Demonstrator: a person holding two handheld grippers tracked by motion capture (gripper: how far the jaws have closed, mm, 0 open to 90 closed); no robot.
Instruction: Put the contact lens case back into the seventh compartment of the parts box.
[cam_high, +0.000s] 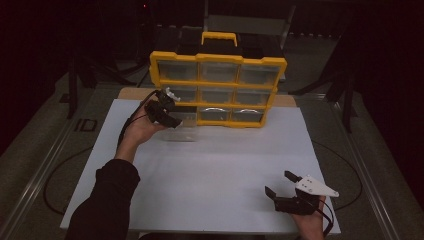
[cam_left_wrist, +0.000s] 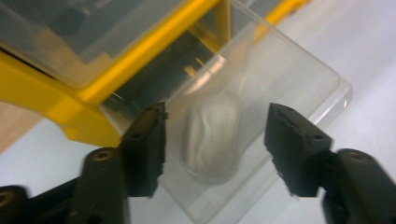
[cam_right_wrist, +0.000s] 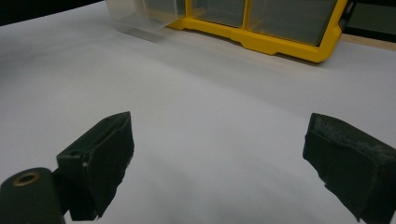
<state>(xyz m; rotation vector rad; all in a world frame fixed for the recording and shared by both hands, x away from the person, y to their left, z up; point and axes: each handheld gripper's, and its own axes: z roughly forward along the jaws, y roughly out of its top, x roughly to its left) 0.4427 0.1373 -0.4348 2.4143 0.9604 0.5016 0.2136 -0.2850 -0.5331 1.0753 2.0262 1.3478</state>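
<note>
Two grippers, one job: my right gripper (cam_high: 282, 186) waits at the near right corner of the white table (cam_high: 215, 170), its fingers (cam_right_wrist: 100, 158) spread wide over bare surface and holding nothing. Farther up on the left, my left gripper (cam_left_wrist: 215, 140) hangs over a clear drawer (cam_high: 181, 131) pulled out of the bottom-left slot of the yellow organizer (cam_high: 218, 90). Its fingers (cam_left_wrist: 147, 144) stand apart on either side of a small white wad (cam_left_wrist: 212, 135) lying on the drawer's floor, not yet touching it.

To do this well, I judge the left gripper should drop straight down between the drawer's walls, keep the wad centred, and close gently, since it looks soft and would squash or slip under a hard pinch. The thin plastic drawer may shift or tip if a finger catches its rim, so steady clearance matters.

From the left gripper view, the wad, the drawer's transparent walls and the gap at each finger read plainly. From the high view, the wad cannot be made out, but the organizer's three rows of bins, its handle (cam_high: 219, 38) and the wide separation of my two hands do. From the right gripper view, the drawer juts from the organizer's front, far off.
</note>
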